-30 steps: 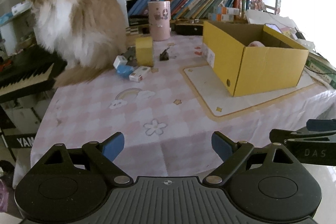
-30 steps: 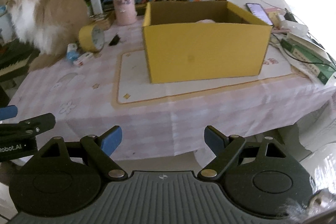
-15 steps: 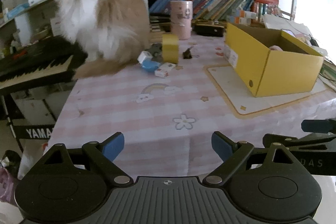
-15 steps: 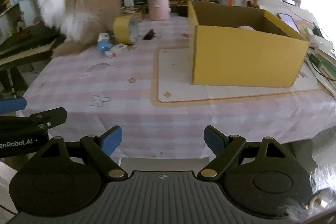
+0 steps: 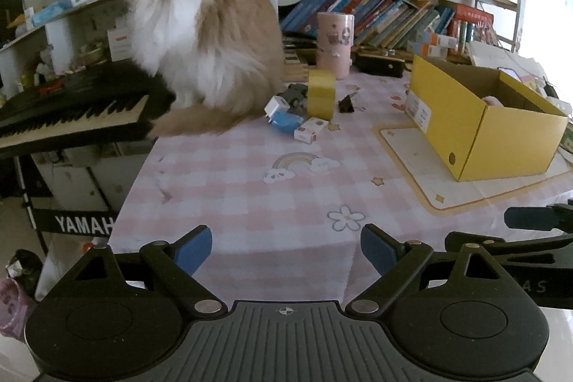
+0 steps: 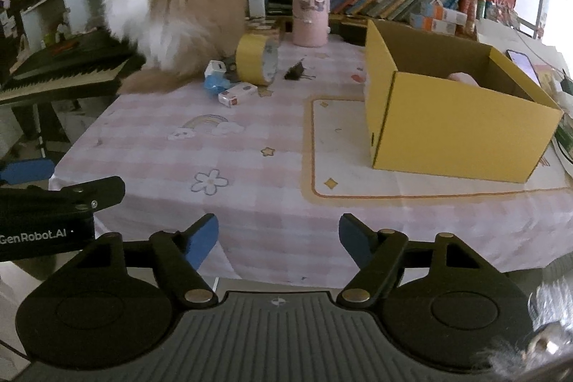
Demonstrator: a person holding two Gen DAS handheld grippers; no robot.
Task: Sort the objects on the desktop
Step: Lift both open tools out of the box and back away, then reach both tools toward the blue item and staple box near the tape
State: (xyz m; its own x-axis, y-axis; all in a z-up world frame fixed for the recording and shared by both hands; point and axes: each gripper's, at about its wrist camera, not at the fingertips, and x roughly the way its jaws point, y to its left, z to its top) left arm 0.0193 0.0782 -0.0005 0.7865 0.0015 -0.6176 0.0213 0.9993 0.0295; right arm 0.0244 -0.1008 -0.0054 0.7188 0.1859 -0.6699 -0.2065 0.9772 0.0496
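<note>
A yellow tape roll [image 5: 321, 93] [image 6: 257, 63], a white charger [image 5: 275, 104], a blue item [image 5: 286, 121], a small white-and-red box [image 5: 311, 129] [image 6: 237, 93] and a black binder clip [image 5: 346, 104] [image 6: 295, 71] lie clustered at the far side of the pink checked tablecloth. An open yellow cardboard box [image 5: 480, 120] [image 6: 451, 110] stands at the right with something pink inside. My left gripper [image 5: 285, 247] and my right gripper [image 6: 278, 238] are both open and empty, at the table's near edge, far from the cluster.
A fluffy cat [image 5: 204, 42] [image 6: 168, 6] sits on the table right behind the cluster. A pink cylinder [image 5: 335, 45] stands at the back by the bookshelf. A black keyboard [image 5: 71, 110] stands left of the table. A phone [image 6: 521, 61] lies behind the box.
Both grippers have swung left, so the cat and the cluster sit more central and the yellow box further right. Both stay open.
</note>
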